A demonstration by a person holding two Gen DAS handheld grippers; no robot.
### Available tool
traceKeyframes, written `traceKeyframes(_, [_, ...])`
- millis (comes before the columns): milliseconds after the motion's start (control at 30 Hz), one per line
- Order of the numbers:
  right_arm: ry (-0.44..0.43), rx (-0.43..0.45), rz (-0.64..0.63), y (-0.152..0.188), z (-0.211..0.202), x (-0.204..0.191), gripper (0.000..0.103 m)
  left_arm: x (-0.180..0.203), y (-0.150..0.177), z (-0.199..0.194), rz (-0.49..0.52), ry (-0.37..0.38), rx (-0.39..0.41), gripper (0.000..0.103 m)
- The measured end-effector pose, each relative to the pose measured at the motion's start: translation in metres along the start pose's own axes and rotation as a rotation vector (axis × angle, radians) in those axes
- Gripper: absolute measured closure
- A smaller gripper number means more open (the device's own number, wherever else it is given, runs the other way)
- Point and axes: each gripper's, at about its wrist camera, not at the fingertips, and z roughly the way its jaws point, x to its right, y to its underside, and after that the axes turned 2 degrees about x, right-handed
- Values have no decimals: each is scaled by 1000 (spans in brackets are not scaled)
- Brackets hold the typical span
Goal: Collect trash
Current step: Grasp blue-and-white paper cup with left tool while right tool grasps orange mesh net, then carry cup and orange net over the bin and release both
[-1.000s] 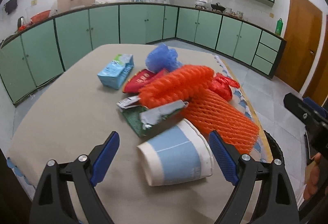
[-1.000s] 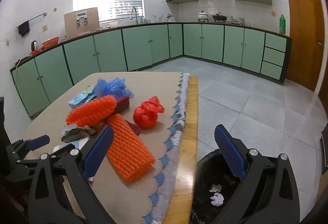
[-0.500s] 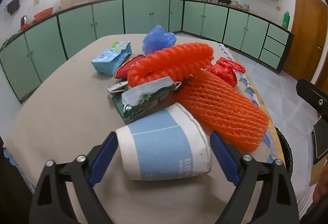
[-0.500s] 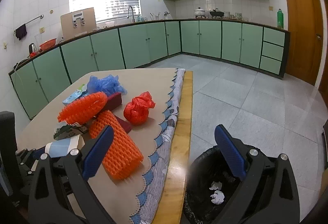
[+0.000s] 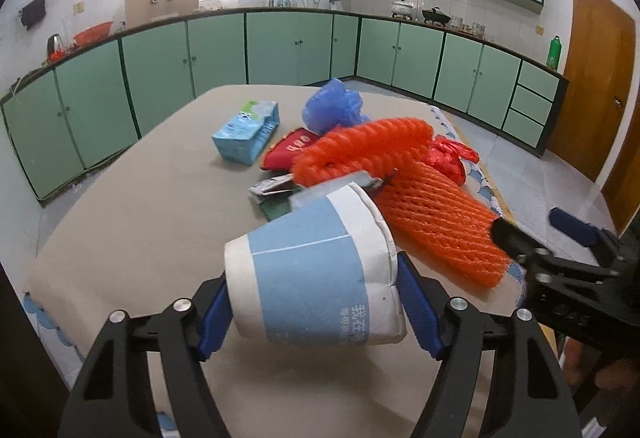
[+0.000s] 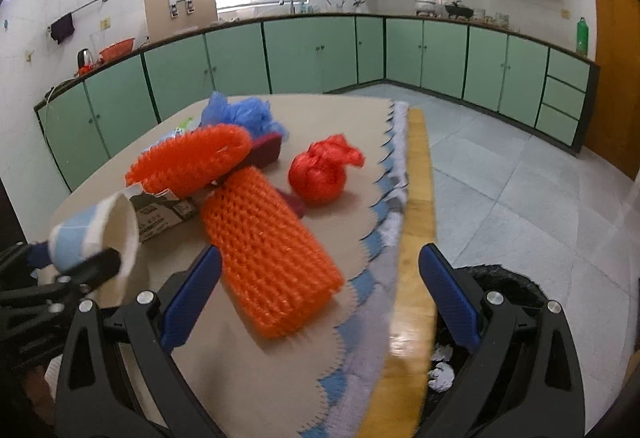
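Left gripper [image 5: 312,302]: is being pointed forward and downward; its jaws are being closed, with a cup [image 5: 316,278] between the blue pads.
Left pads: are being pressed against the cup's two sides.
Right gripper [image 6: 320,298]: is being held with jaws wide apart, nothing being gripped between them.
Right hand: fingertips [image 5: 612,378] are being glimpsed behind the gripper.

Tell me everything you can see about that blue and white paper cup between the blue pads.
The paper cup is white with a broad light-blue band and small white printed characters near its rim. It lies on its side, its open mouth toward the trash pile and its base toward the camera. Its rim end looks dented and creased. It sits between the closing jaws of the left gripper, whose blue pads meet its sides. In the right wrist view it appears tilted off the table.
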Motion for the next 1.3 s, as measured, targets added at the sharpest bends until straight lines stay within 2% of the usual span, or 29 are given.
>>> traceKeyframes(167, [-17, -33, -9, 1, 12, -7, 8, -8, 1, -7, -3, -2, 6, 30])
traceKeyframes(233, [-25, -46, -16, 3, 15, -10, 13, -10, 1, -9, -1, -5, 12, 30])
traceKeyframes(300, [-46, -71, -22, 4, 19, -12, 31, -11, 0, -10, -3, -7, 17, 30])
traceKeyframes(433, [-69, -100, -48, 7, 19, -16, 51, -11, -1, -11, -15, 2, 9, 30])
traceKeyframes(500, [-79, -104, -56, 7, 17, -17, 67, -11, -2, -12, -18, 2, 11, 30])
traceKeyframes(533, [-83, -103, -57, 7, 15, -17, 71, -11, -3, -13, -17, 1, 15, 30])
traceKeyframes(600, [-89, -100, -61, 6, 12, -16, 89, -9, -5, -16, -13, 1, 20, 30])
traceKeyframes(633, [-91, -99, -63, 5, 11, -16, 91, -8, -5, -17, -14, 3, 21, 30])
traceKeyframes(1300, [-66, -10, -17, -8, -53, 11, 93, 10, -16, -46, 12, 38, 70, 31])
